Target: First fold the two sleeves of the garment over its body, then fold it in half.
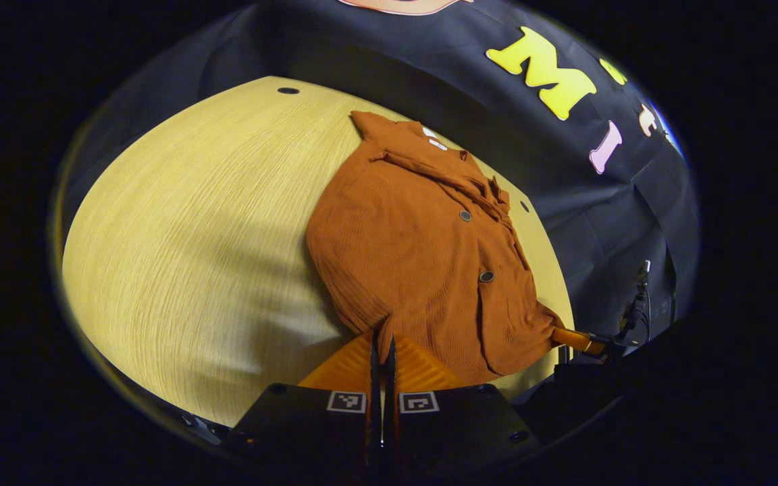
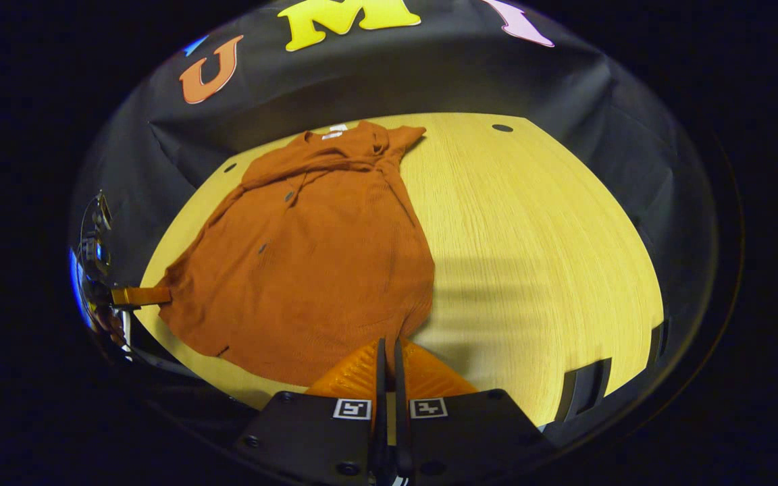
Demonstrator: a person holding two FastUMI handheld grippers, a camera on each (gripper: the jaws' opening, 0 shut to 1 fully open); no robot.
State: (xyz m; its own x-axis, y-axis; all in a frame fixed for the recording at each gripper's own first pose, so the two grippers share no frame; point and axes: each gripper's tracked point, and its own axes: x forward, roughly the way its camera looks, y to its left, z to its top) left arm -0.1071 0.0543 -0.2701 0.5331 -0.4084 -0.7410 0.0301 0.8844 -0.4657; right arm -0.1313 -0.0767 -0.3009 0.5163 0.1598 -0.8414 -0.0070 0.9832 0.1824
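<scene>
My left gripper [image 1: 382,344] has its fingers pinched closed on the near hem corner of the garment [image 1: 423,250]. My right gripper [image 2: 390,345] does likewise, fingers clamped on the opposite hem corner. The garment lies spread on the counter [image 1: 193,256], both sleeves folded across its chest, collar far toward the booth wall [image 1: 429,61].
</scene>
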